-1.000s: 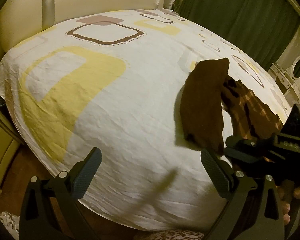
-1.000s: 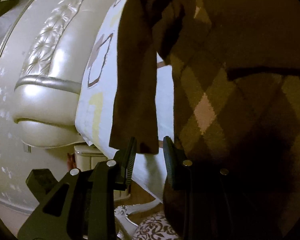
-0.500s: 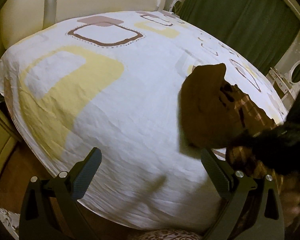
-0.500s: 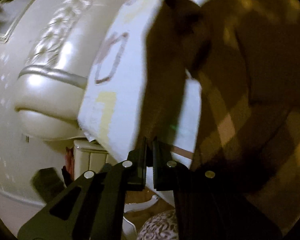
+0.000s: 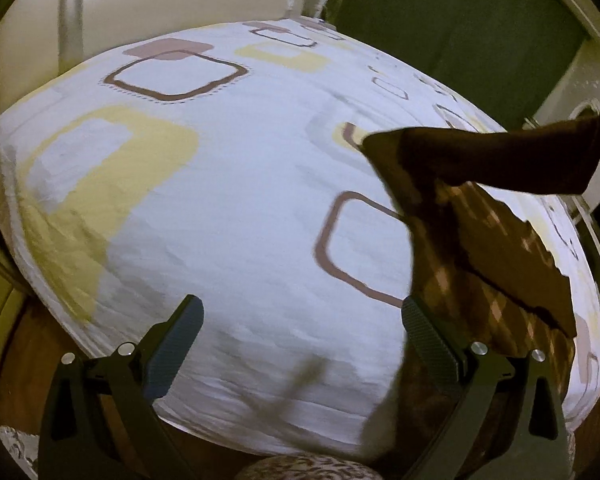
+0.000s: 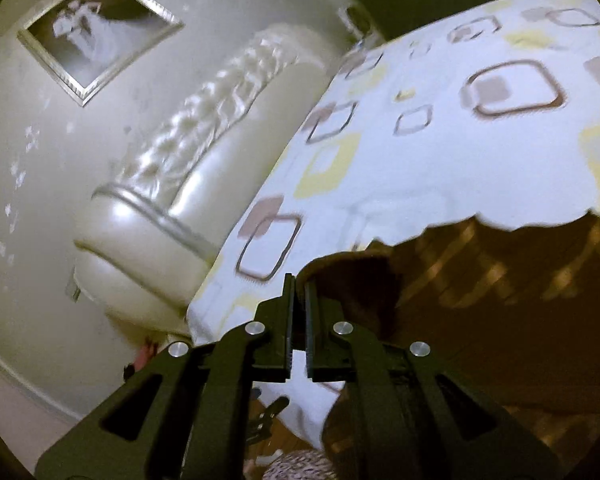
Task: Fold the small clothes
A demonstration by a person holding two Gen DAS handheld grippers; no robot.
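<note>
1. The left hand-held gripper (image 5: 300,336) hangs over the near edge of the bed (image 5: 228,184) with its 2 fingers spread wide and nothing between them.
2. Its right finger (image 5: 428,340) sits just beside the near hem of the brown sweater (image 5: 496,264), though whether it touches the cloth cannot be told from the left wrist view.
3. The sweater, dark brown with a lighter diamond pattern, lies on the right part of the bed, reaching down to the near edge.
4. 1 plain dark sleeve (image 5: 500,160) is lifted off the sheet and stretches out to the right, above the sweater body.
5. In the right wrist view the right hand-held gripper (image 6: 298,292) has its jaws drawn almost together, pinching dark brown sleeve fabric (image 6: 348,280) at the tips.
6. Below that gripper the patterned body of the sweater (image 6: 500,280) fills the lower right of the view.
7. The bed sheet (image 6: 440,152) is white with yellow and brown rounded squares printed on it.
8. A padded cream headboard (image 6: 204,168) stands at the far end of the bed.
9. A framed picture (image 6: 96,36) hangs on the wall above the headboard.
10. A dark green curtain (image 5: 460,32) hangs beyond the far side of the bed.
11. Both views are somewhat blurred.
</note>
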